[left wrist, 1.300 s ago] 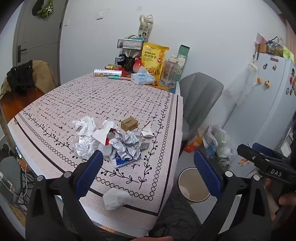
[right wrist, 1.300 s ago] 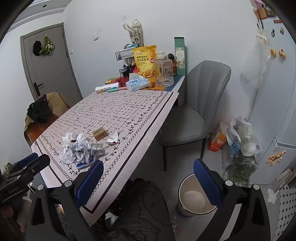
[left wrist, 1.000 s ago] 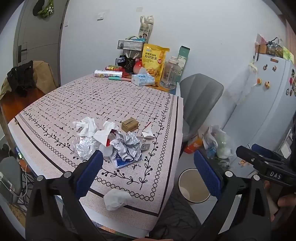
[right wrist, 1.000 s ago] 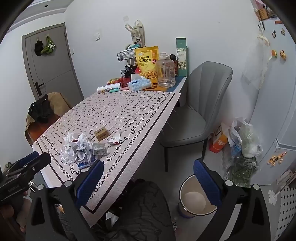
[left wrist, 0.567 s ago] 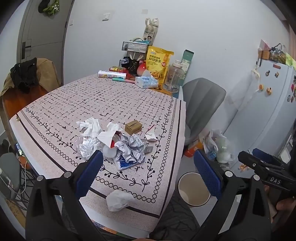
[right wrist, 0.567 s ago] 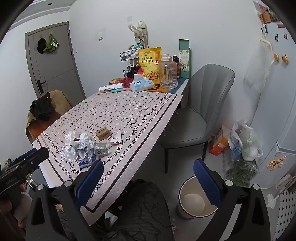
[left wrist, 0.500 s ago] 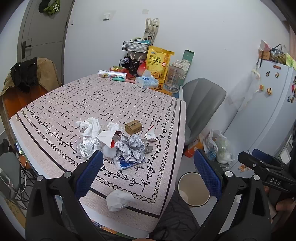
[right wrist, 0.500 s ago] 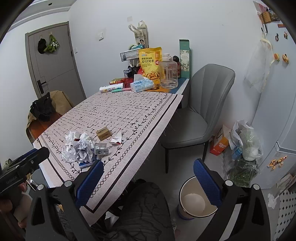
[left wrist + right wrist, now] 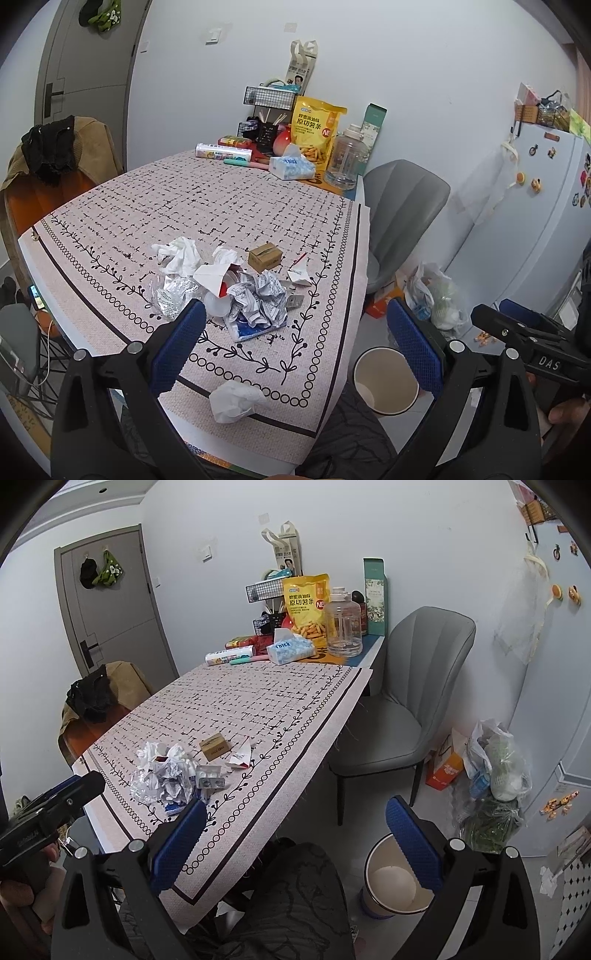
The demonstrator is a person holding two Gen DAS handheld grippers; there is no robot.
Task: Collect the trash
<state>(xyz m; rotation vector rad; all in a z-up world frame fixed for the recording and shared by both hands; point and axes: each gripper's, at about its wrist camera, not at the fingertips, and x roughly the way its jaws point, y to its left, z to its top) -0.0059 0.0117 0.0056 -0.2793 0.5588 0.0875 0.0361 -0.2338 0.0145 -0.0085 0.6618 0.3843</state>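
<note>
Left wrist: trash pile [image 9: 236, 291], crumpled white.

At the far end of the table [image 9: 229, 206], against the wall, a yellow snack bag [image 9: 316, 129] stands upright with a clear jug [image 9: 347, 158] just to its right and a tall green box [image 9: 373, 127] behind the jug. In front of the snack bag lies a tissue pack [image 9: 291, 168], and to its left lie a white tube [image 9: 223, 151] and a wire rack [image 9: 269, 98] holding small items. A grey chair [image 9: 406, 709] stands at the table's right side, a brown chair [image 9: 55, 173] draped with dark clothes [image 9: 48, 147] at its left, and beyond the grey chair a white fridge [image 9: 535, 221] with magnets, with a full plastic bag [image 9: 498, 760] on the floor at its foot.
</note>
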